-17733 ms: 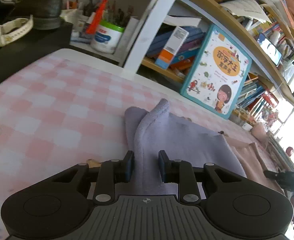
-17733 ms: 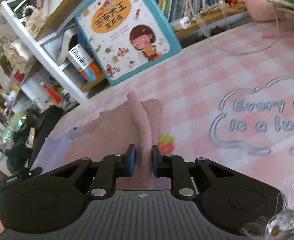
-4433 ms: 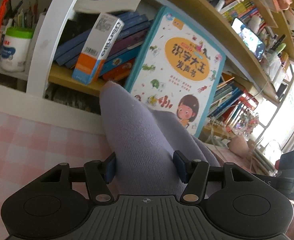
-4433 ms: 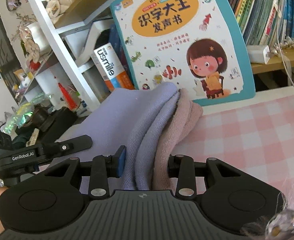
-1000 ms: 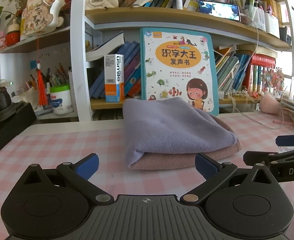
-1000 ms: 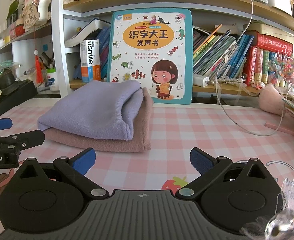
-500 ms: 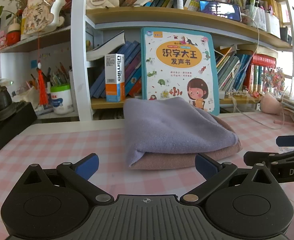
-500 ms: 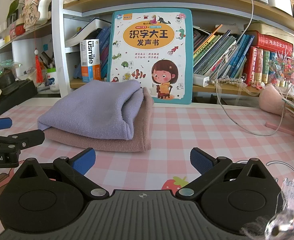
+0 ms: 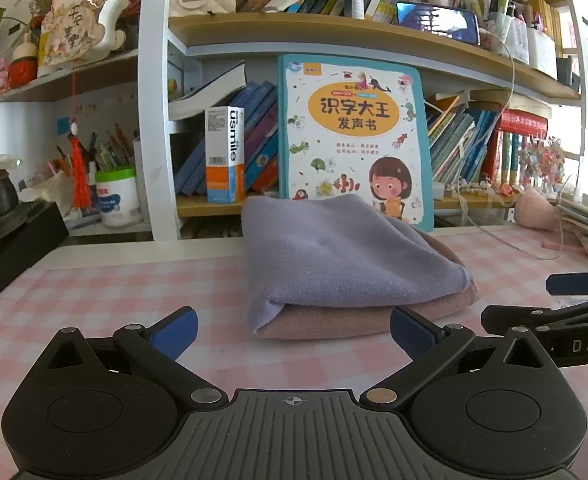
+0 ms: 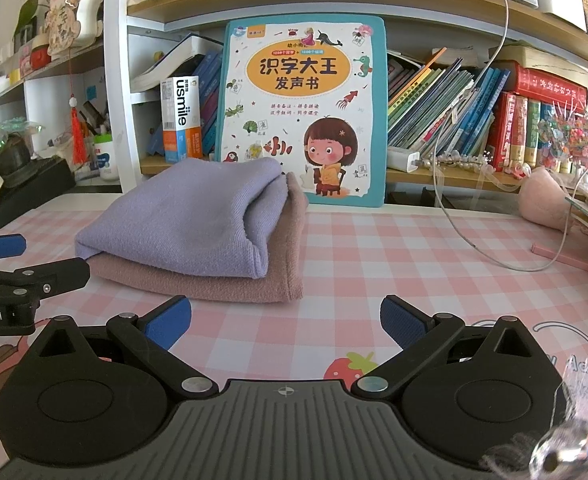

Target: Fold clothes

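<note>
Ahead of both grippers' spread, empty fingers: folded purple cloth atop pink cloth.

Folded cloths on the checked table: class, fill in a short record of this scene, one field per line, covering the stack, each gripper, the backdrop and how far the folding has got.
Top layer: lilac cloth, folded
Bottom layer: pink cloth, folded, directly under the lilac one
Surface: pink checked table cover
Left gripper: open, holding nothing, short of the stack
Right gripper: open, holding nothing, short of the stack
Behind the stack: children's book standing upright against the shelf
Folding status: looks finished, both cloths stacked
</note>
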`<state>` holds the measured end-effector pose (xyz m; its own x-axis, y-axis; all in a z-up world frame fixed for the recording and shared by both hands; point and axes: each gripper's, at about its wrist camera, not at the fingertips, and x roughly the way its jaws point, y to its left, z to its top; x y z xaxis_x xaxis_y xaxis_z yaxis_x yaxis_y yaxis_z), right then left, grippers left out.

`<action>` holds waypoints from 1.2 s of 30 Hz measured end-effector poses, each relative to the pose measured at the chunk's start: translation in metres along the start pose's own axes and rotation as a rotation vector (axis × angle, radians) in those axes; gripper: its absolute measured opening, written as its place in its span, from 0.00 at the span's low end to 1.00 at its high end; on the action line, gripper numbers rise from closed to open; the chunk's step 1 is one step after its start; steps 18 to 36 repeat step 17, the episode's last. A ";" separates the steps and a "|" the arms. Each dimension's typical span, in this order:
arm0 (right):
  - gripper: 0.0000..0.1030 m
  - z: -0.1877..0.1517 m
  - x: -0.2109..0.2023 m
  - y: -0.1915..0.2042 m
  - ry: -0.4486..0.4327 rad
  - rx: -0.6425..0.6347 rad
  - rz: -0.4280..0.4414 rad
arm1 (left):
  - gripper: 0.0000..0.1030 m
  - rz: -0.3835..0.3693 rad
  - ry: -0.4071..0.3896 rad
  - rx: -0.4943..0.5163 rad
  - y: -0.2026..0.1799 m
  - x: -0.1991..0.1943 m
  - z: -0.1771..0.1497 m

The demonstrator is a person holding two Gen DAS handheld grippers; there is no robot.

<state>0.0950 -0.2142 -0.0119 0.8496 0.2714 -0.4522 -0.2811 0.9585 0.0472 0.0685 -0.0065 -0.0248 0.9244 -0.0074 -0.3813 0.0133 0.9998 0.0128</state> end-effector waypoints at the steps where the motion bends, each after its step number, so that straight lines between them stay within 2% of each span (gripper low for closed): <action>1: 0.99 0.000 0.000 0.000 0.000 0.000 0.000 | 1.00 0.001 0.001 -0.001 0.000 0.000 0.000; 36: 0.99 0.000 0.001 0.000 -0.001 0.001 0.000 | 1.00 0.006 -0.014 0.017 -0.003 -0.002 0.000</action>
